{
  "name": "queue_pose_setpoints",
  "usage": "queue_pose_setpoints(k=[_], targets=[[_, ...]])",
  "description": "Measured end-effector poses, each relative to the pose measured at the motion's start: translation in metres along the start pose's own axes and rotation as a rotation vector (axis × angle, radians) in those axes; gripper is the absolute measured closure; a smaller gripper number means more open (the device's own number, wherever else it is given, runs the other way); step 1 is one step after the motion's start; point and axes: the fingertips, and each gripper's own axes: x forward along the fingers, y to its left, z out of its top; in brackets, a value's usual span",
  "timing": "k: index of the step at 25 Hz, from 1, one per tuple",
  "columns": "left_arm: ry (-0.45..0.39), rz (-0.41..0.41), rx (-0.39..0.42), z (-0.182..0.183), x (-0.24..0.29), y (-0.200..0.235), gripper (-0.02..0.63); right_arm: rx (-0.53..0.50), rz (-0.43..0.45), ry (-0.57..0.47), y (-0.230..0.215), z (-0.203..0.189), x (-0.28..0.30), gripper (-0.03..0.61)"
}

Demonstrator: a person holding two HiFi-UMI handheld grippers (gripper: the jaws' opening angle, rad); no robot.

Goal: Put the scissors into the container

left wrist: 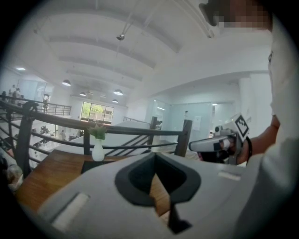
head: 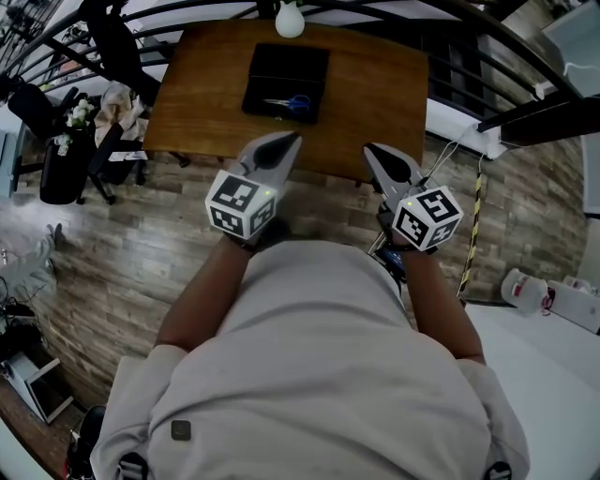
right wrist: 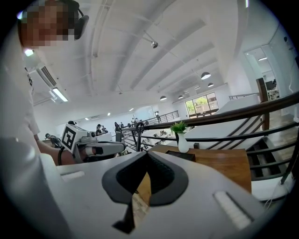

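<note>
Blue-handled scissors (head: 291, 103) lie on a black tray-like container (head: 272, 66) on the wooden table (head: 375, 94) ahead of me. Both grippers hang in the air short of the table's near edge, well apart from the scissors. My left gripper (head: 292, 138) has its jaws together with nothing between them, as the left gripper view shows at its tips (left wrist: 154, 154). My right gripper (head: 368, 148) is likewise shut and empty (right wrist: 147, 153). Each gripper view also catches the other gripper beside it. The container shows as a dark slab (left wrist: 91, 165) (right wrist: 180, 154); the scissors are hidden in the gripper views.
A white vase (head: 290, 19) with a green plant stands at the table's far edge, in front of a black railing (head: 525, 66). Left of the table are a chair and draped clothes (head: 103, 122). A yellow-black striped post (head: 472, 234) stands at the right on the plank floor.
</note>
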Motion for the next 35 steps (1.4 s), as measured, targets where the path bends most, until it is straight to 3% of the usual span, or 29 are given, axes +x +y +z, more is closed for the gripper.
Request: queue_pose_setpoints(k=[9, 18, 35], targets=[[0.024, 0.003, -0.013, -0.019, -0.045, -0.026, 0.612, 0.014, 0.014, 0.013, 0.039, -0.021, -0.019, 0.572], [0.013, -0.09, 0.001, -0.016, -0.085, -0.023, 0.612, 0.003, -0.029, -0.001, 0.09, -0.024, -0.006, 0.572], [-0.005, -0.229, 0.044, 0.002, -0.206, 0.035, 0.612, -0.01, -0.126, -0.061, 0.211, -0.015, 0.047, 0.572]])
